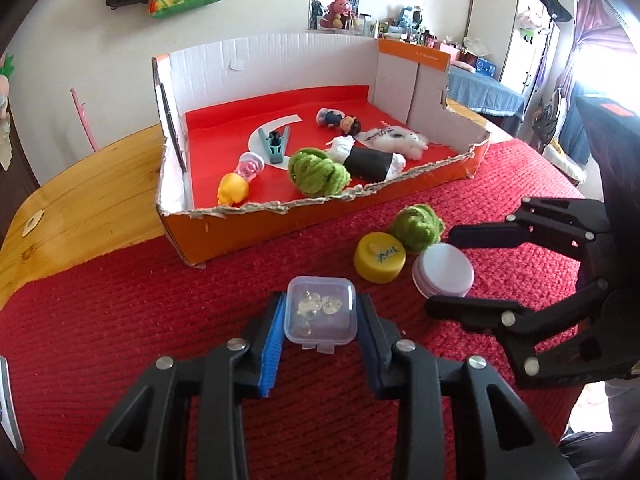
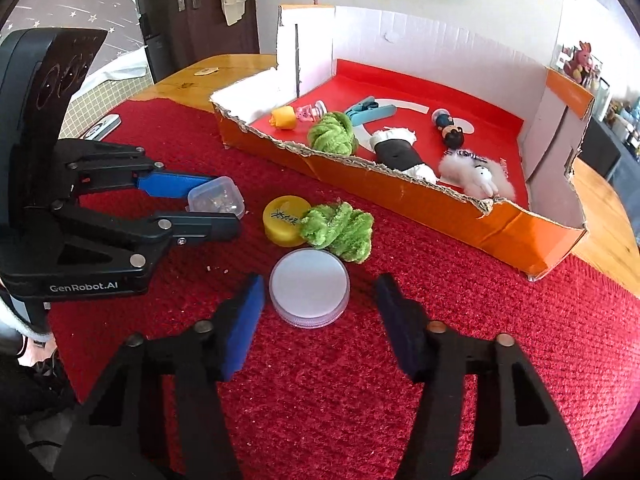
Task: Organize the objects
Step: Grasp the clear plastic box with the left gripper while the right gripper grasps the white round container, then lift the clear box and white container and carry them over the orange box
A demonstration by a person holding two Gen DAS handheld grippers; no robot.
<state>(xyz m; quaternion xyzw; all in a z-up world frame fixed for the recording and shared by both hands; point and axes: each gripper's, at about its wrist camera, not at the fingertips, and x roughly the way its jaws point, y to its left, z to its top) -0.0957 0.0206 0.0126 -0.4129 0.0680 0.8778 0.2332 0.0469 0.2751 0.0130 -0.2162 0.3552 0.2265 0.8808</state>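
A small clear plastic box (image 1: 322, 310) with clear bits inside sits on the red cloth, and my left gripper (image 1: 322, 320) is shut on it, its pads pressed to both sides. The right wrist view shows the same grip from the side, the clear box (image 2: 216, 200) in the left gripper (image 2: 228, 204). A white round jar (image 2: 308, 286) lies between the fingers of my right gripper (image 2: 320, 280), which is open, with a gap showing on the right side. Seen from the left, the right gripper (image 1: 440, 270) straddles the jar (image 1: 444, 268).
A yellow cap (image 2: 282, 220) and a green yarn ball (image 2: 336, 228) lie just beyond the jar. The torn orange cardboard box (image 1: 280, 224) behind holds another yarn ball (image 1: 316, 172), small figures, a clip and a fluffy toy. A remote (image 2: 100, 126) lies at the cloth's far left.
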